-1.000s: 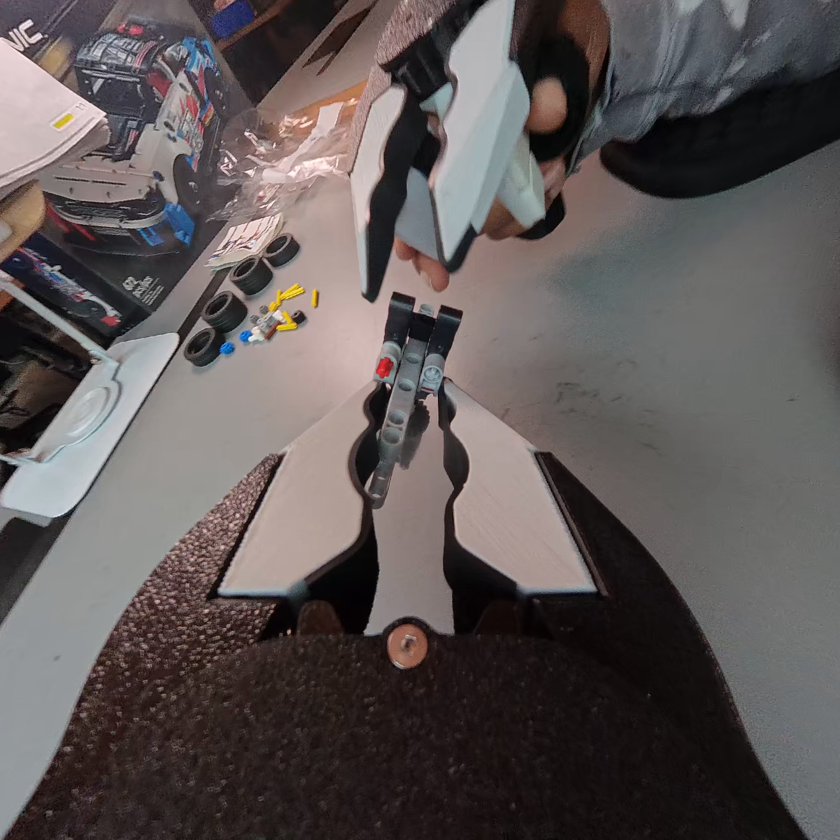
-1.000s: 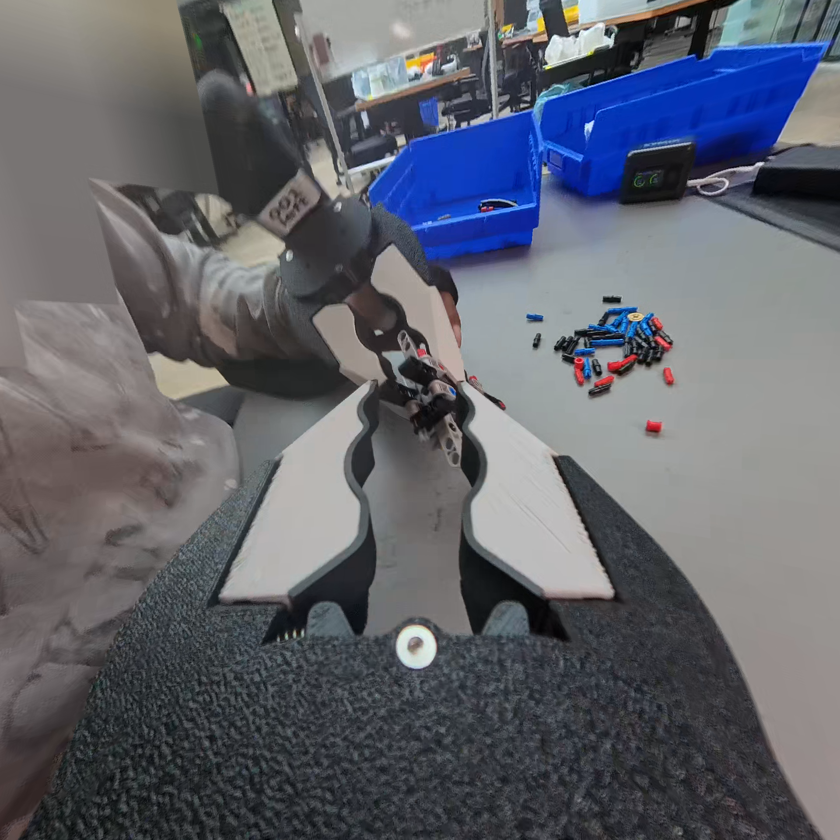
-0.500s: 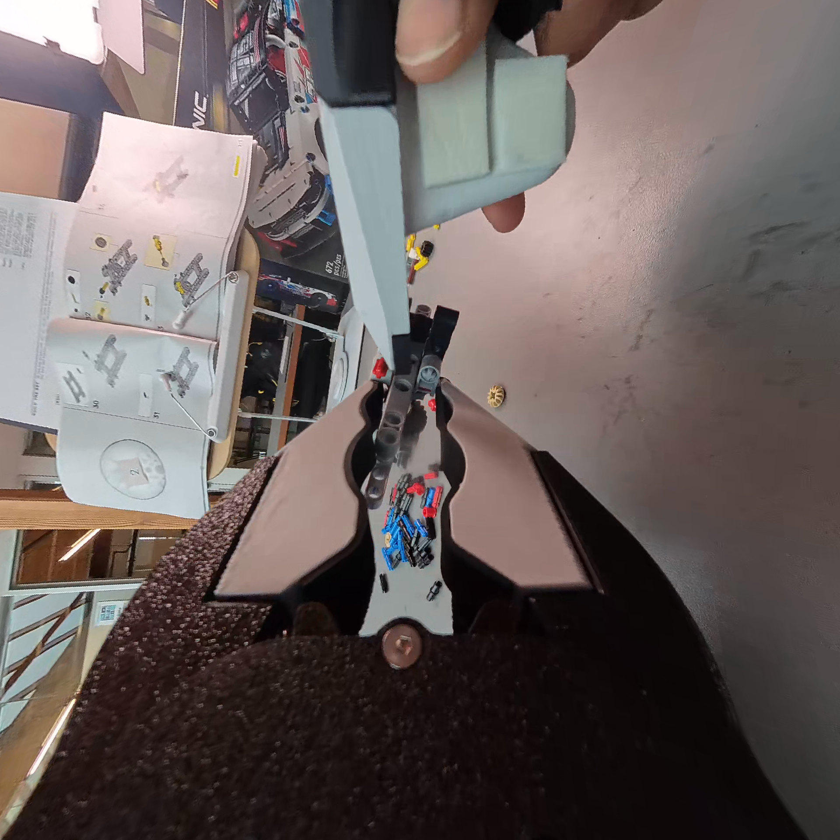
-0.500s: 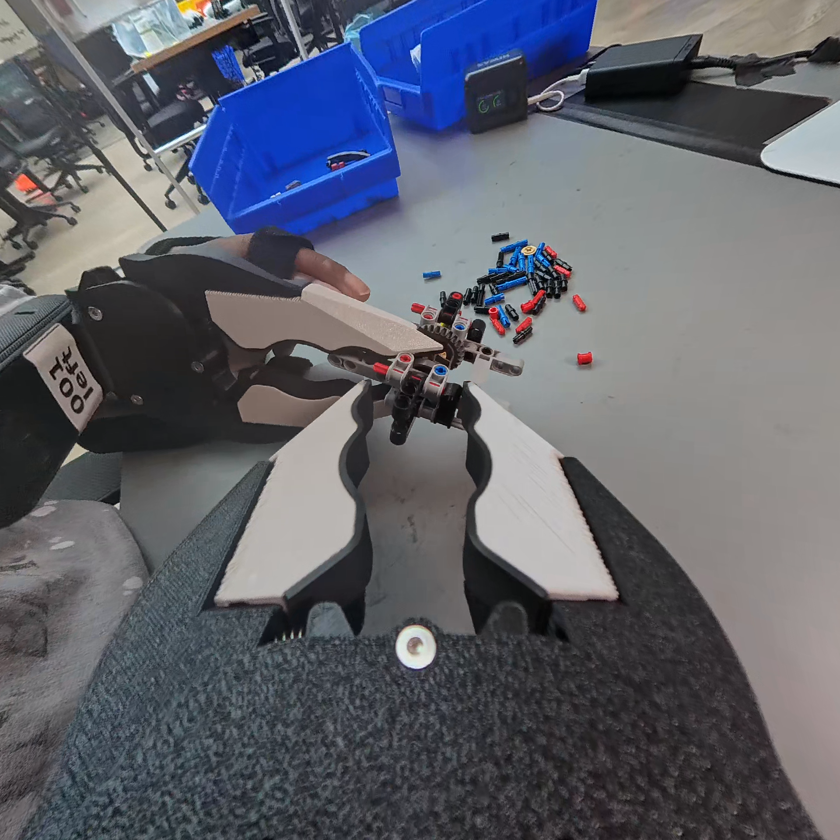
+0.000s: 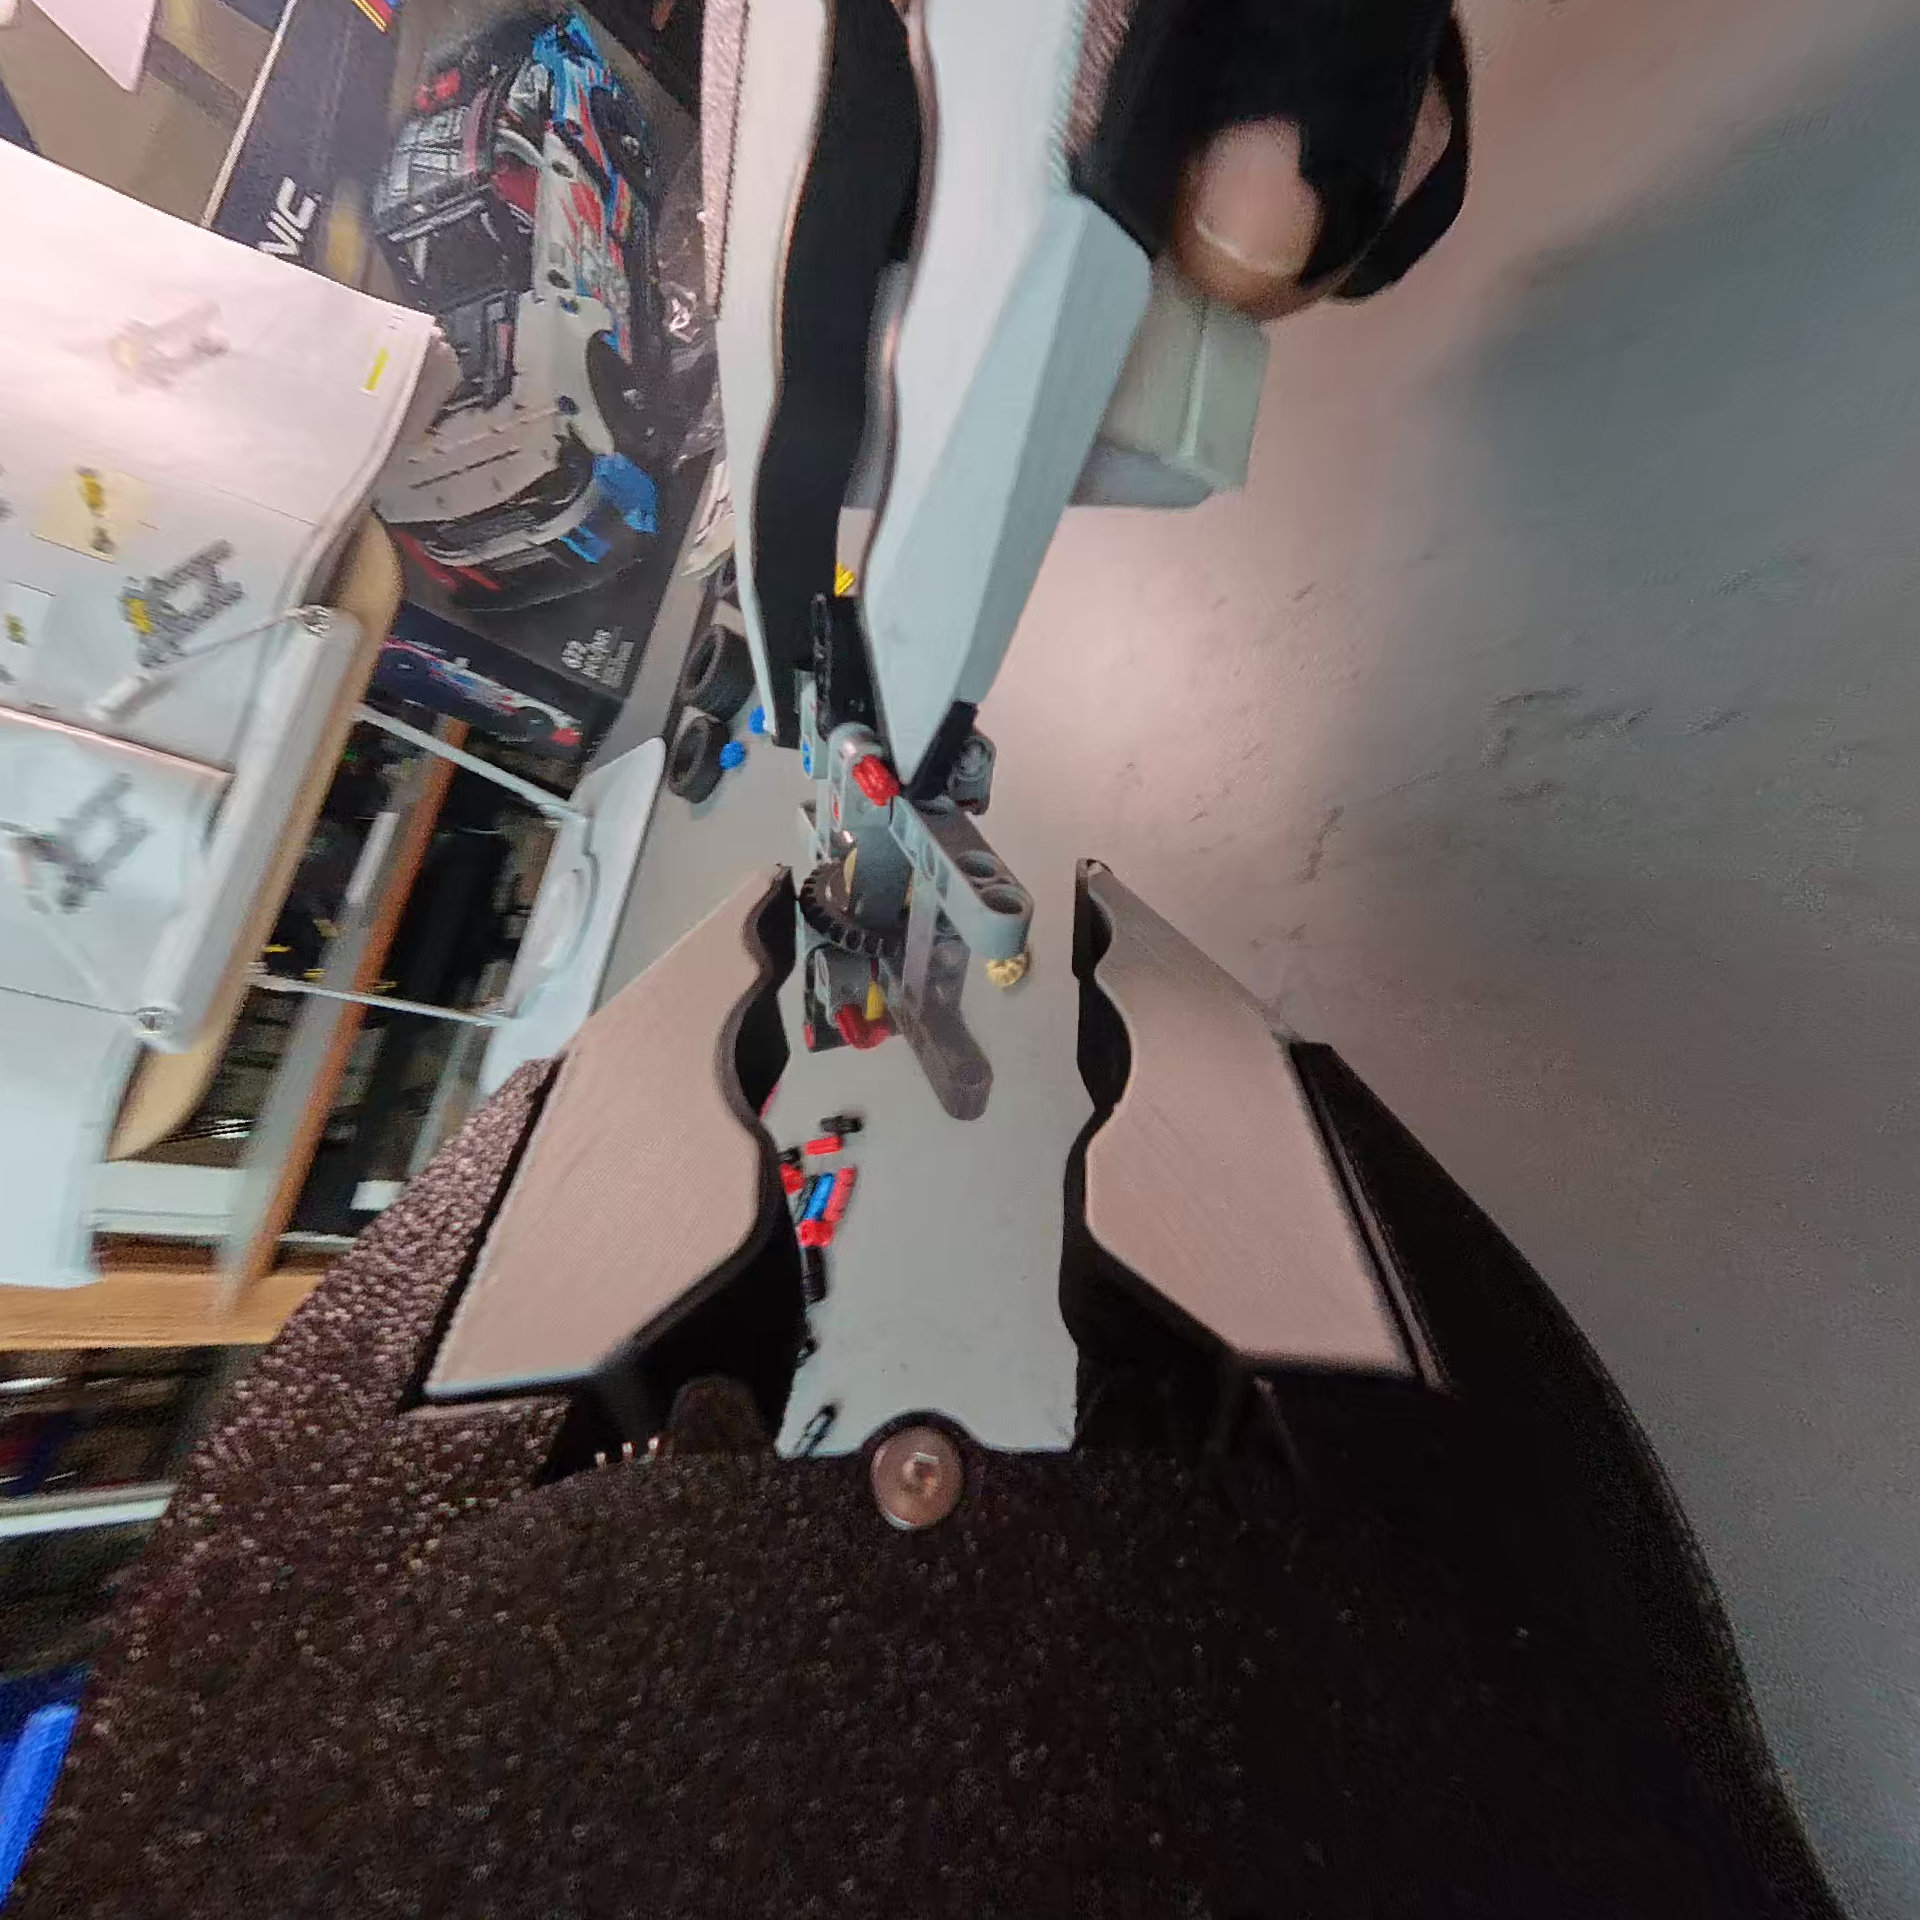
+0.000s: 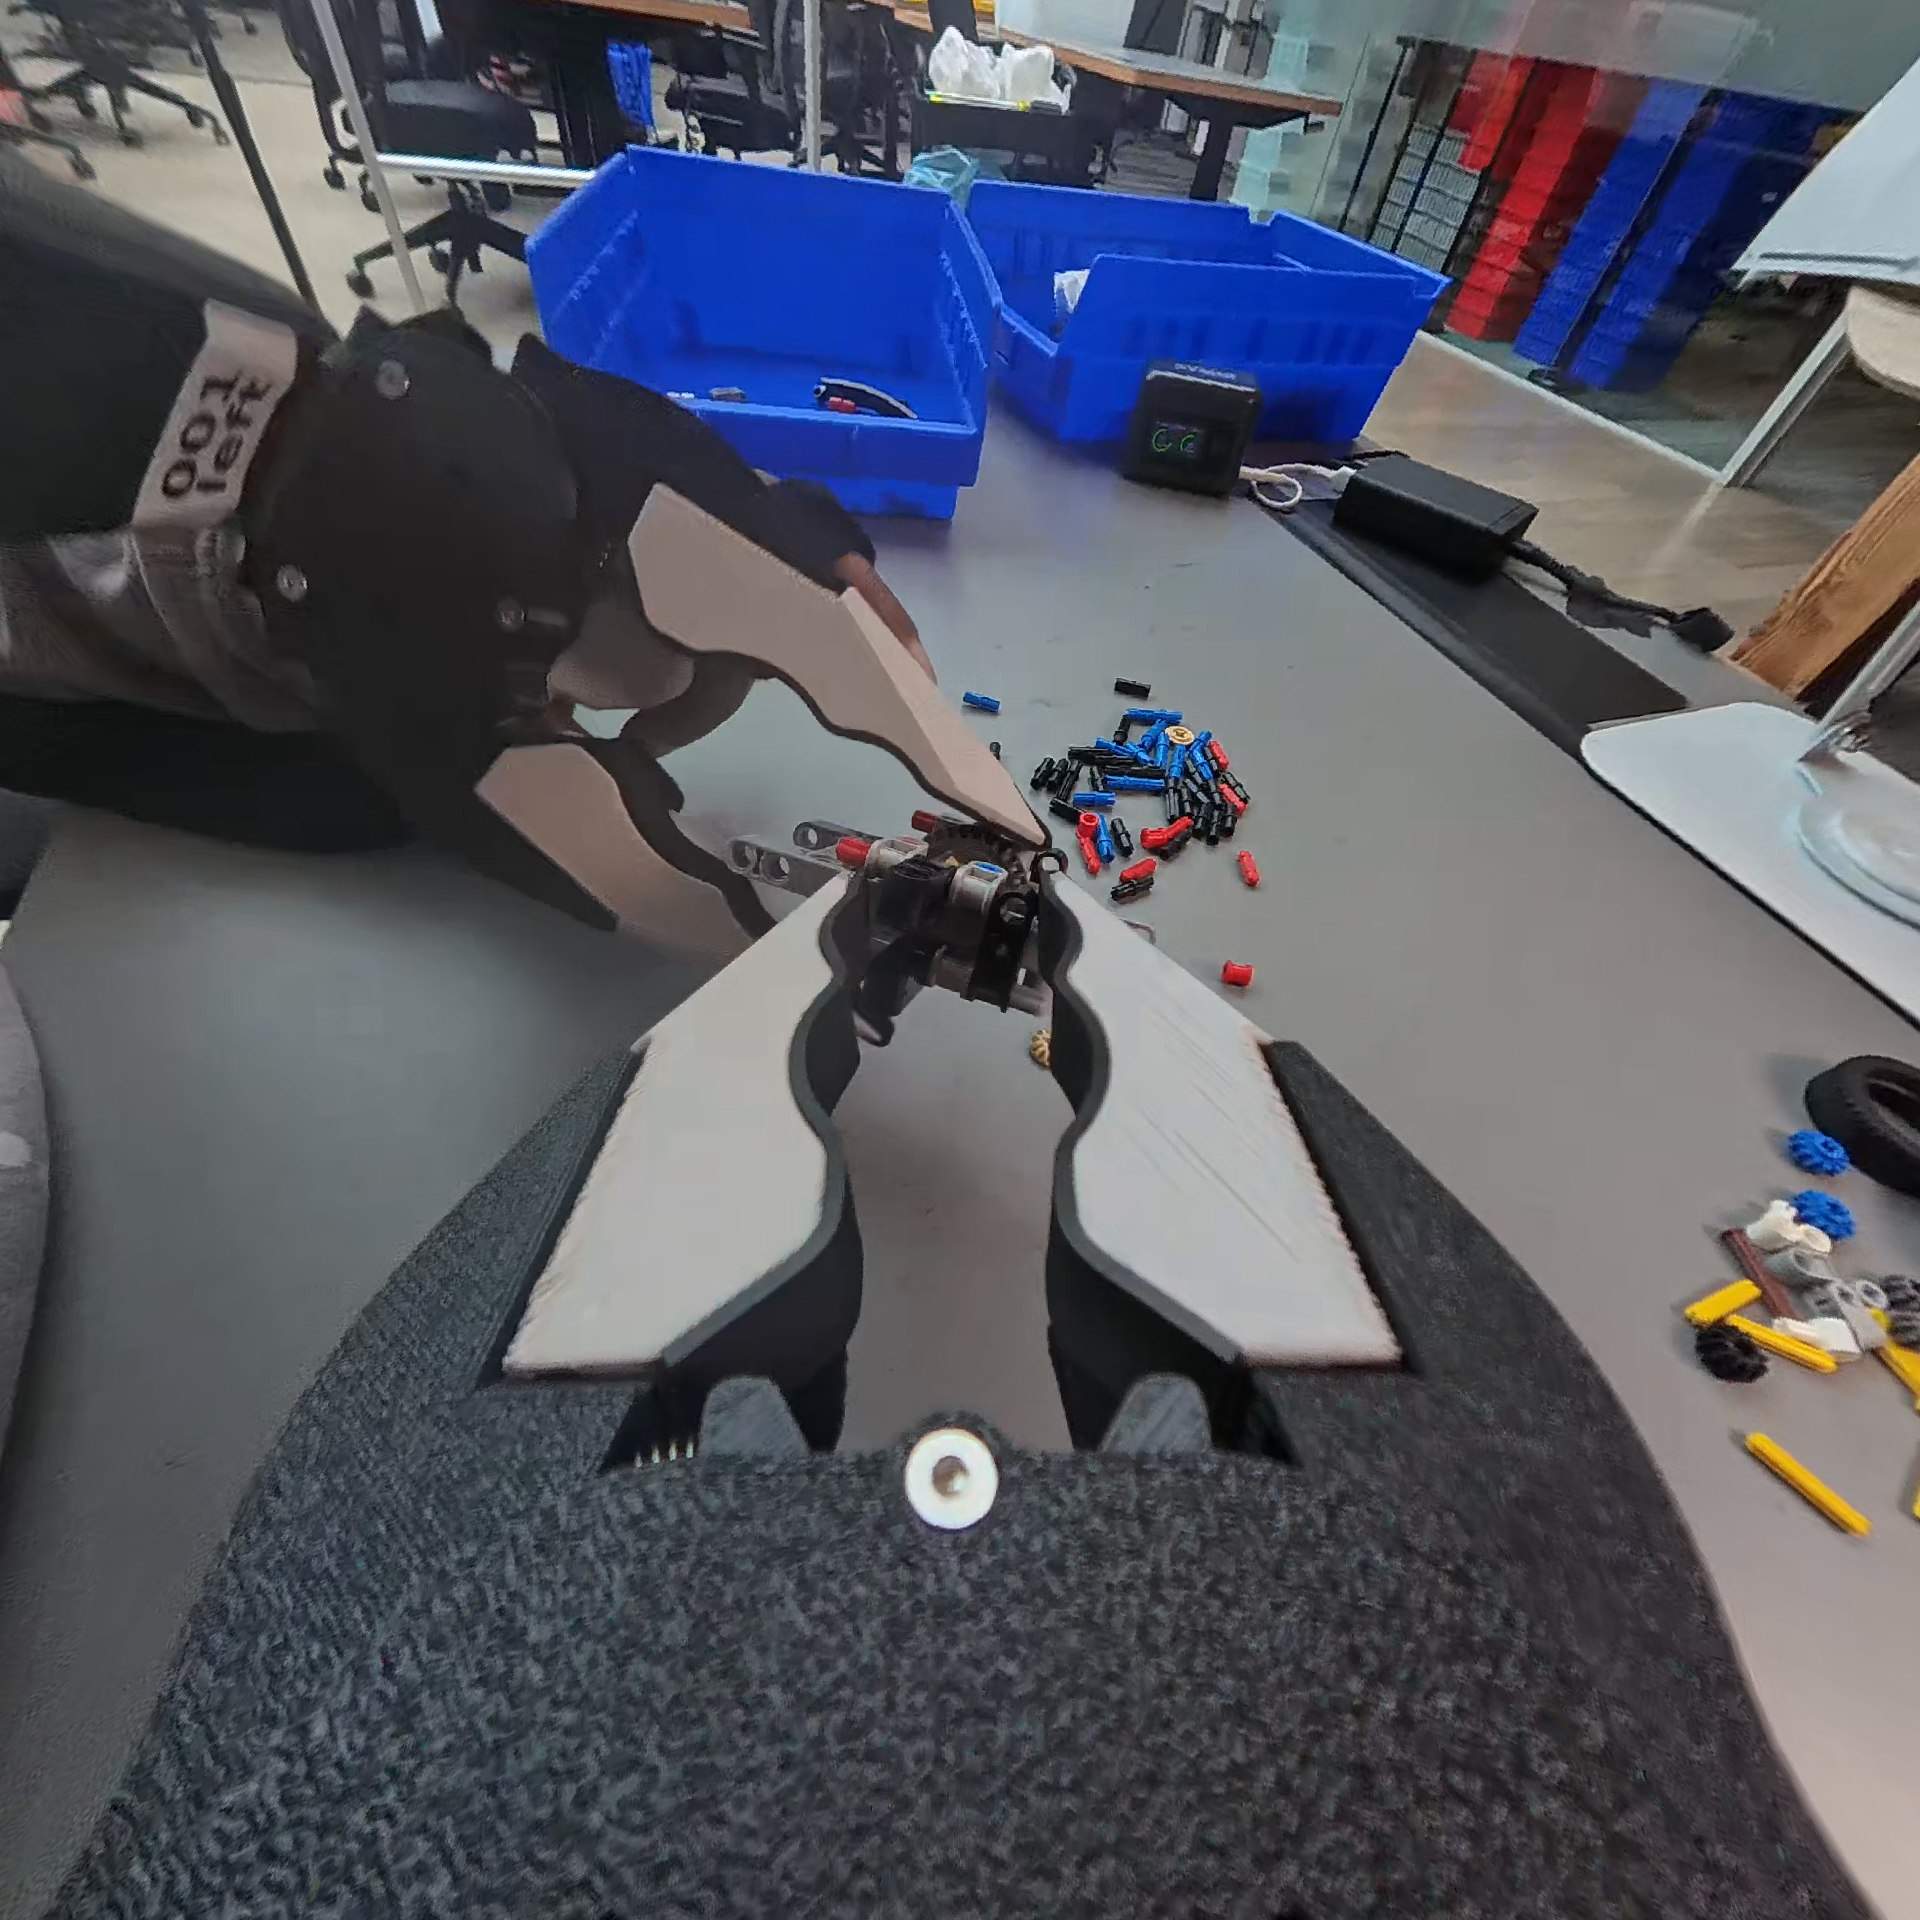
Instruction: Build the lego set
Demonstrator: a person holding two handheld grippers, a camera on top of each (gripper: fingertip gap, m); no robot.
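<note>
The right gripper [image 6: 940, 914] clamps the grey assembly [image 6: 951, 904]; the left gripper [image 5: 925, 883] stands open around it and should withdraw slowly without knocking the beam [image 5: 940, 997].

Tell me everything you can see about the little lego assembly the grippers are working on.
The lego assembly is a small plastic cluster of grey beams with round holes, black connectors, red and blue pins and a black toothed gear. The right gripper is shut on its black end, holding it above the grey table. The left gripper stands open around it; in the right wrist view one finger tip meets its top.
</note>
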